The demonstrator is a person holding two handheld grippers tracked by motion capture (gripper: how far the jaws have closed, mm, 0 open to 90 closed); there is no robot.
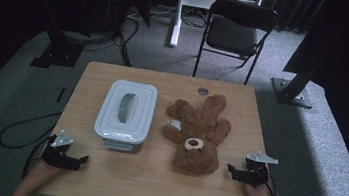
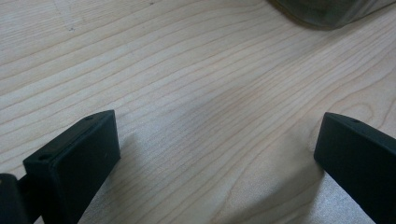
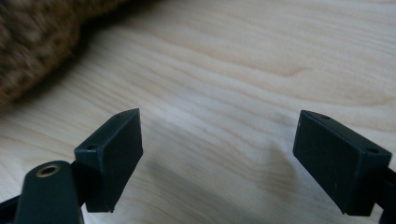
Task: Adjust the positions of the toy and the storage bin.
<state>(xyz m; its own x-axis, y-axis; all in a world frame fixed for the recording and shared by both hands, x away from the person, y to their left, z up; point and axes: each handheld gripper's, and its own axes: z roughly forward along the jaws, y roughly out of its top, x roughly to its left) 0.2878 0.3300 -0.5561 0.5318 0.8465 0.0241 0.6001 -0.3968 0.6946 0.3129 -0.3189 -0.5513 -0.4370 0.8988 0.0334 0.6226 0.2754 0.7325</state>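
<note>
Teddy bear [image 1: 198, 133]: brown plush, lying face-up mid-table, untouched; lidded grey container [image 1: 126, 110] just beside it, lid on. Left gripper [image 1: 76, 159] and right gripper [image 1: 234, 171] rest at the wooden table's [image 1: 151, 186] near edge; handling not yet begun, by the look of it.

Left gripper view: jaws apart, bare wood between.

Right gripper view: jaws apart, plush fur [image 3: 37, 42] near, path unobstructed.

Table [image 1: 152, 181]: pale wood, smooth, matt. Teddy bear [image 1: 198, 131]: brown plush, fuzzy. Lidded box [image 1: 126, 109]: smooth grey plastic.
</note>
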